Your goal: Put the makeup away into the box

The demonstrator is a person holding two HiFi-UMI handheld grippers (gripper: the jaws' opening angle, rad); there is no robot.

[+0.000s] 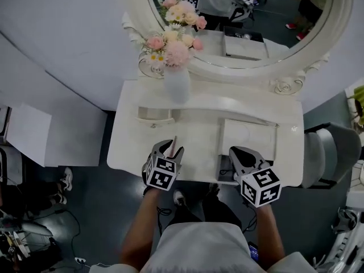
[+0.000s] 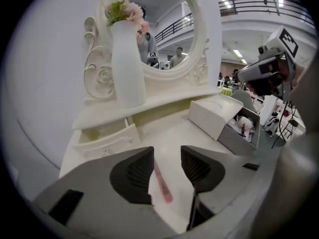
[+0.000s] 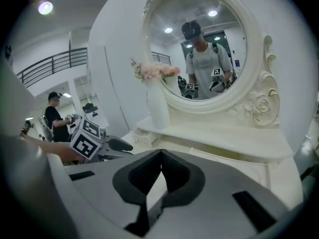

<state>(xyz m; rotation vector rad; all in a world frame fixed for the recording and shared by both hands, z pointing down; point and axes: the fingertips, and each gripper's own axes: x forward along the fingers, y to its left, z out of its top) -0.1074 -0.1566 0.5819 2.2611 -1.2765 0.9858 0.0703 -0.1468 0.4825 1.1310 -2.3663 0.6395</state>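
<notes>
A slim pink makeup stick (image 2: 161, 183) lies on the white desk (image 1: 132, 147), in front of the flower vase (image 1: 176, 83) near the desk's front edge, pointing roughly toward the vase. It sits between the parted jaws of the left tongs (image 2: 167, 152), close beside one pad. The makeup box (image 2: 235, 139) stands right of the vase, also toward the front edge. It is open, its white lid (image 1: 248, 137) swung back on the vase side. The grey inside holds a pale puff-like item and small dark pieces, too small to tell apart.
</notes>
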